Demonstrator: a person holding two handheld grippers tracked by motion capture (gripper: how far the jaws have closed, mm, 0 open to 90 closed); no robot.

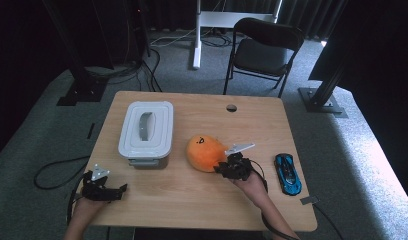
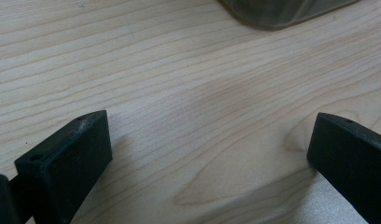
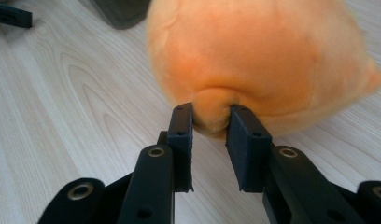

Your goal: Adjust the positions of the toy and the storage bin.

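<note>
An orange plush toy [image 1: 206, 152] with a small face lies near the middle of the wooden table [image 1: 192, 200]. My right gripper [image 1: 223, 167] is at its near right edge, and in the right gripper view [image 3: 210, 117] the jaws pinch a fold of the orange plush toy [image 3: 258, 51]. My left gripper [image 1: 123, 189] rests low over the table's near left corner with its jaws wide apart; in the left gripper view [image 2: 209, 140] only bare wood lies between them.
A grey lidded storage box [image 1: 146, 128] stands left of the plush, and its corner [image 2: 282, 11] shows ahead of the left jaws. A blue toy car [image 1: 288, 173] lies at the right. A black chair [image 1: 264, 50] stands beyond the table's far edge.
</note>
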